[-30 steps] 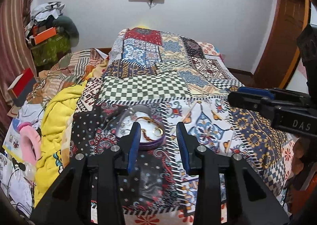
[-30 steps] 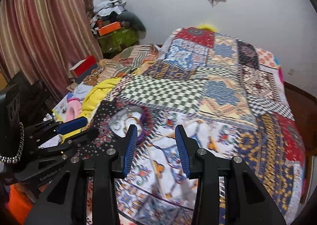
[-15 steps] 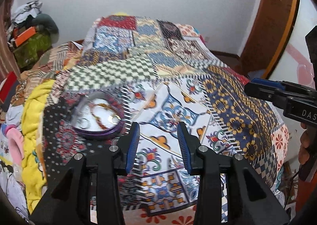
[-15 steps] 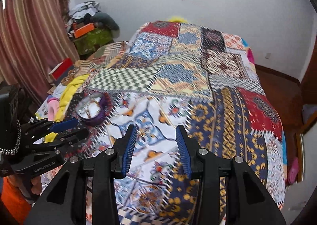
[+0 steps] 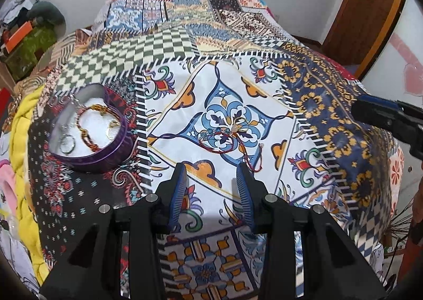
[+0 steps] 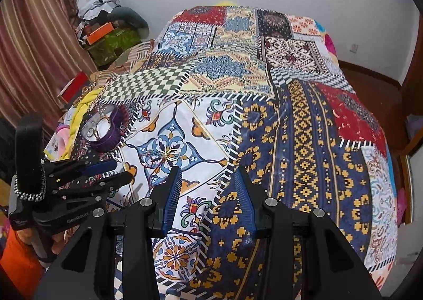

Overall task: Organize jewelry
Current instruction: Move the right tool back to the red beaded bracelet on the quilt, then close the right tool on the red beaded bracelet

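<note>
On the bed's patchwork quilt [image 5: 312,93], a red cord bracelet [image 5: 224,141] lies loose on the white floral patch, just ahead of the left gripper [image 5: 211,191], whose 2 fingers stand wide apart and hold nothing. To its left sits a round purple tin [image 5: 105,160] with rings and chains inside. The right gripper [image 6: 206,189] hangs over the quilt, fingers spread and empty; small gold rings [image 6: 171,154] lie just ahead of its left finger.

Bed [image 5: 330,120], patchwork cover: purple round tin [image 5: 105,152] at left edge, red cord bracelet [image 5: 224,141] on white panel.
</note>
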Action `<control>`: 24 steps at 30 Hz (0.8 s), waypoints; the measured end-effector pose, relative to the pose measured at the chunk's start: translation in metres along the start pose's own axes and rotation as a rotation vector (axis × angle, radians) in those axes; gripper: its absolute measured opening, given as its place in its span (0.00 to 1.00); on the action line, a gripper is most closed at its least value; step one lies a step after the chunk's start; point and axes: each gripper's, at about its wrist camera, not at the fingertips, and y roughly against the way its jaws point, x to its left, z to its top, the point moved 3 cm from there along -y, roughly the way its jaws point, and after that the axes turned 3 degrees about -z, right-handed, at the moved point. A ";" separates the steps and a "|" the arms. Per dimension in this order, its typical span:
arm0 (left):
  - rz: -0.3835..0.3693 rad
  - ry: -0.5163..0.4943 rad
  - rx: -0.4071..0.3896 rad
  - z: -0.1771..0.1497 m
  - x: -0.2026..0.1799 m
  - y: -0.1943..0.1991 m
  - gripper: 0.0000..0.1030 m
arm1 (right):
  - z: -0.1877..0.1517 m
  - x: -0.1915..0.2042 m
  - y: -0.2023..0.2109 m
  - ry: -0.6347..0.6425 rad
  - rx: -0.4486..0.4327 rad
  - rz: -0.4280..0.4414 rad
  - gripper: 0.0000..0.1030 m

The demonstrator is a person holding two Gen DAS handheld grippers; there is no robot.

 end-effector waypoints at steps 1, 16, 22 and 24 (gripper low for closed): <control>-0.005 0.006 0.006 0.002 0.001 -0.004 0.37 | 0.000 -0.001 -0.002 -0.002 0.004 0.002 0.37; 0.004 -0.025 0.004 0.025 0.001 -0.045 0.37 | -0.002 -0.012 -0.031 -0.030 0.056 0.024 0.37; -0.009 -0.036 -0.006 0.033 0.001 -0.055 0.32 | -0.002 -0.012 -0.035 -0.029 0.067 0.030 0.37; -0.011 -0.044 -0.009 0.035 -0.002 -0.056 0.24 | -0.003 -0.012 -0.036 -0.030 0.071 0.030 0.37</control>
